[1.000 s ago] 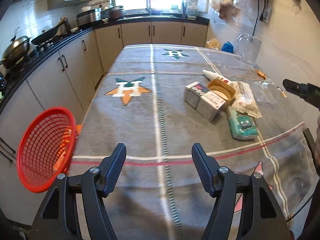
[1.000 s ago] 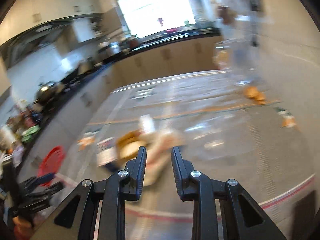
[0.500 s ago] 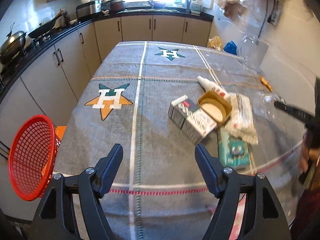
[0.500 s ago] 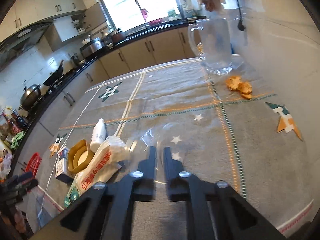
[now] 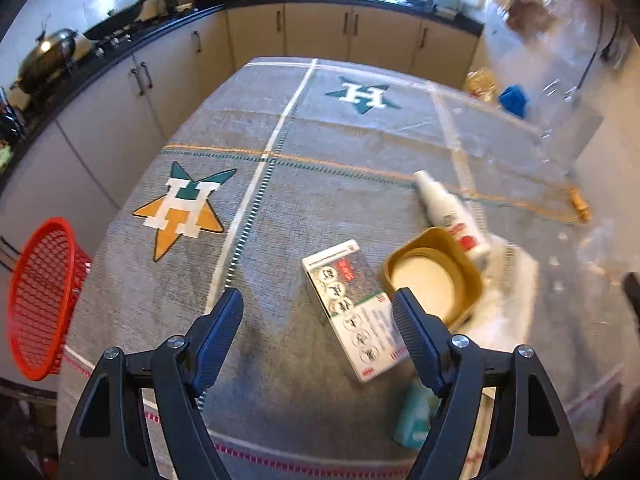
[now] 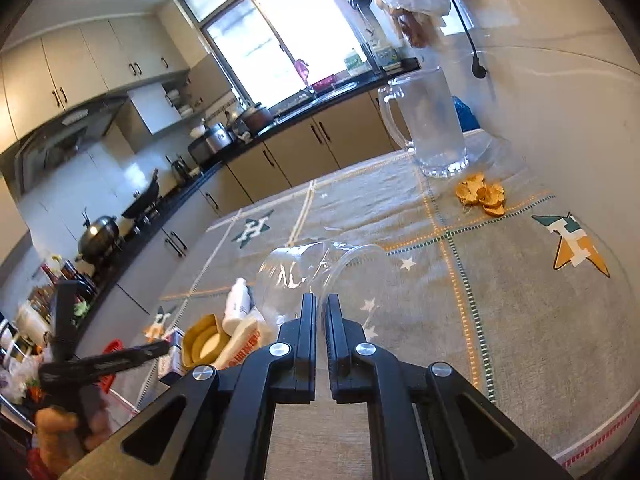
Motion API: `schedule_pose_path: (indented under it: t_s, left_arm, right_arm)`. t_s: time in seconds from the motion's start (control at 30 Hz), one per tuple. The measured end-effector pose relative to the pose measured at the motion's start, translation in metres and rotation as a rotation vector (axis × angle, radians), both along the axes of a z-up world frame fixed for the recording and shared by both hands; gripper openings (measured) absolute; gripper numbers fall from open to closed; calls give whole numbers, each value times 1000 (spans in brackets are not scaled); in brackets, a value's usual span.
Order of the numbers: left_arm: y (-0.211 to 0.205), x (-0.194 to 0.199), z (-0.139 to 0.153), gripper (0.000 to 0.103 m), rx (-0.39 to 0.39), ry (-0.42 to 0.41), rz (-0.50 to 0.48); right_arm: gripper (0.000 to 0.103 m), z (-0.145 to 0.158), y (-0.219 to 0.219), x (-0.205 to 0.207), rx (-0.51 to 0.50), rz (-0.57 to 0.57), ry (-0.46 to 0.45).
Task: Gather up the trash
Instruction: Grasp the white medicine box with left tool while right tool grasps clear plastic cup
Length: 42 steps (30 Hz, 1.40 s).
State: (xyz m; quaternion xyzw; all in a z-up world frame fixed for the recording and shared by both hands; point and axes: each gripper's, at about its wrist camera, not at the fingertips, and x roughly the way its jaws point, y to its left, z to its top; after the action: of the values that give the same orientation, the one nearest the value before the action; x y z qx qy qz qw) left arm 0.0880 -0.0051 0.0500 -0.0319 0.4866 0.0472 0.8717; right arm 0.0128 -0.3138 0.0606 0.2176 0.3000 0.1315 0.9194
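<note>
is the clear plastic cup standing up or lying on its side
On its side: the clear plastic cup lies on the tablecloth, its rim pinched in the right gripper.

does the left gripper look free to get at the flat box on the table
Probably yes. The left gripper is open and empty, and the box lies flat just ahead of its fingers with nothing on top. The yellow tub sits close against the box's right side, which could crowd that finger.
</note>
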Motion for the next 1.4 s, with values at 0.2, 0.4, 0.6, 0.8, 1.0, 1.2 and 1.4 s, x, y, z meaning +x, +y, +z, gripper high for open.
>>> schedule_pose_path:
  t_s: [0.2,0.4,0.6,0.8,1.0,1.2,1.4]
  left_arm:
    - [-8,7,-5,76,30,1,0]
    - [-12,1,-3,68,72,-17,-27]
    - [-6,-7,-8,67,56,-18,-41]
    - [4,-12,-14,67,1,-23,-53]
    - [15,-18,-14,67,-26,-41,-46]
    - [21,-14,-24,67,-4,-8,-38]
    - [23,-14,-29,34,20,-30,-34]
  right_arm:
    - [5,3,4,-3,17,27,-7]
    - [5,3,7,-3,13,44,-11]
    - [5,4,12,-6,-5,52,-23]
    - [5,3,13,-6,-8,56,-18]
    - [5,3,14,-6,-11,59,-21]
    - [5,3,16,-8,-18,62,-21]
    - [5,2,17,-8,-20,71,-24]
